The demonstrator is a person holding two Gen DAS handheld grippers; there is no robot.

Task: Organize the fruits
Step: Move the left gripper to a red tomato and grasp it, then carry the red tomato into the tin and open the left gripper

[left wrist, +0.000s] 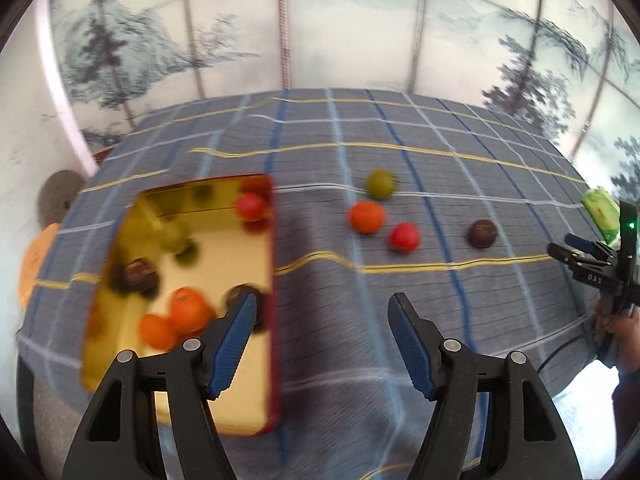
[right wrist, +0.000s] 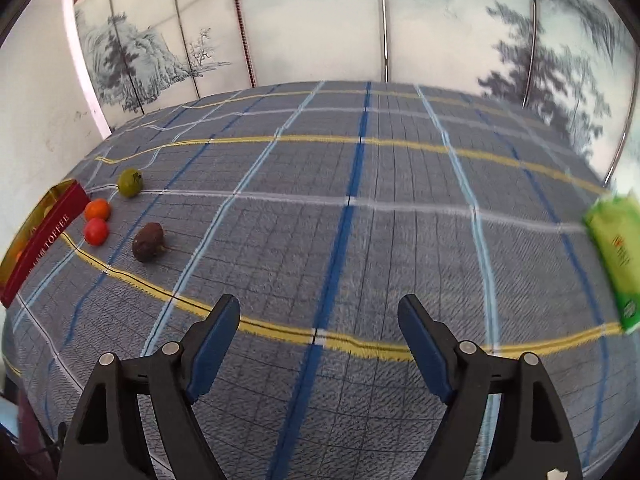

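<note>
A red tin with a shiny gold inside [left wrist: 236, 396] lies on the checked cloth at the left and holds several fruits: oranges [left wrist: 188, 312], a red one [left wrist: 251, 206], a green one and brown ones. On the cloth to its right lie a green fruit [left wrist: 380, 184], an orange [left wrist: 366, 217], a red fruit [left wrist: 405, 237] and a brown fruit [left wrist: 483, 233]. My left gripper [left wrist: 322, 308] is open and empty over the tin's right edge. My right gripper [right wrist: 319, 312] is open and empty over bare cloth; the same fruits [right wrist: 148, 241] and the tin [right wrist: 44, 236] lie far to its left.
A green packet [right wrist: 616, 256] lies at the table's right edge, also in the left wrist view [left wrist: 600, 212]. The right hand-held gripper [left wrist: 592, 264] shows at the right edge there. A painted folding screen [left wrist: 320, 20] stands behind the table.
</note>
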